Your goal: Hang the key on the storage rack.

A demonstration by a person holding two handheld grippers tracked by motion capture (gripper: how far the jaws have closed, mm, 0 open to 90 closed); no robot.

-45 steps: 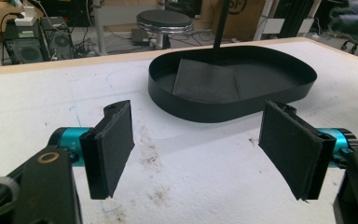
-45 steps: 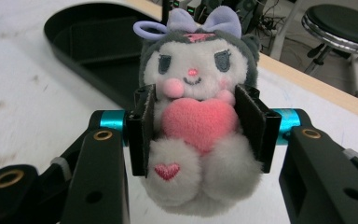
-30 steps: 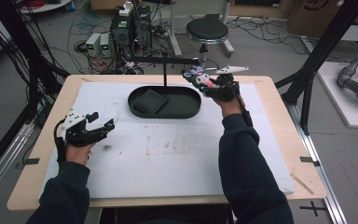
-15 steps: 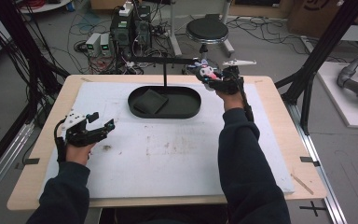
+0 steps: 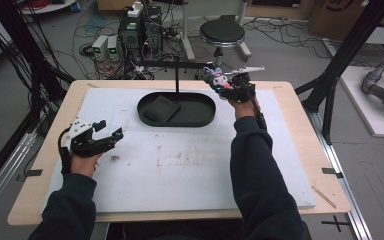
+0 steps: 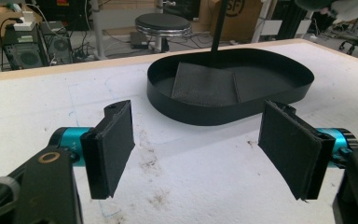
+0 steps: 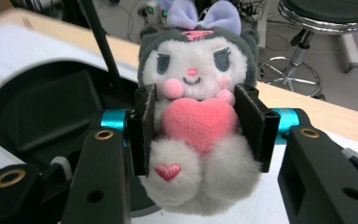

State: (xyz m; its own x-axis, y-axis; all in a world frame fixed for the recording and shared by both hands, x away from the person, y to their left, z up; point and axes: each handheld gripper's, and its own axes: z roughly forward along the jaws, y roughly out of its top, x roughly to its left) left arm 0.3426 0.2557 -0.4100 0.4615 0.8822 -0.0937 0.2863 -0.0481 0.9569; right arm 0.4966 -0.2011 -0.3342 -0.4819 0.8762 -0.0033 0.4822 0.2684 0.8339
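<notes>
A small plush toy (image 7: 196, 116), white and grey with a lilac bow and a pink heart on its chest, sits squeezed between the pads of my right gripper (image 7: 198, 128). In the high view that right gripper (image 5: 219, 82) holds the plush toy (image 5: 215, 78) in the air by the right end of the black oval tray (image 5: 207, 117), near the T-shaped black stand (image 5: 177, 75). A dark flat square pad (image 5: 158, 108) lies in the tray's left half. My left gripper (image 5: 109, 135) rests open over the white mat (image 5: 190, 160) at the left, with nothing between its pads (image 6: 114, 144).
The stand's post rises from the tray's far side with a crossbar on top. A round stool (image 5: 222, 34), computer boxes and cables stand on the floor behind the table. Black frame struts (image 5: 342, 65) flank the table's right corner. The wooden table edge (image 5: 305, 130) borders the mat.
My right gripper with the plush toy has risen a little and drifted right, away from the tray's right end. The left gripper has stayed where it was.
</notes>
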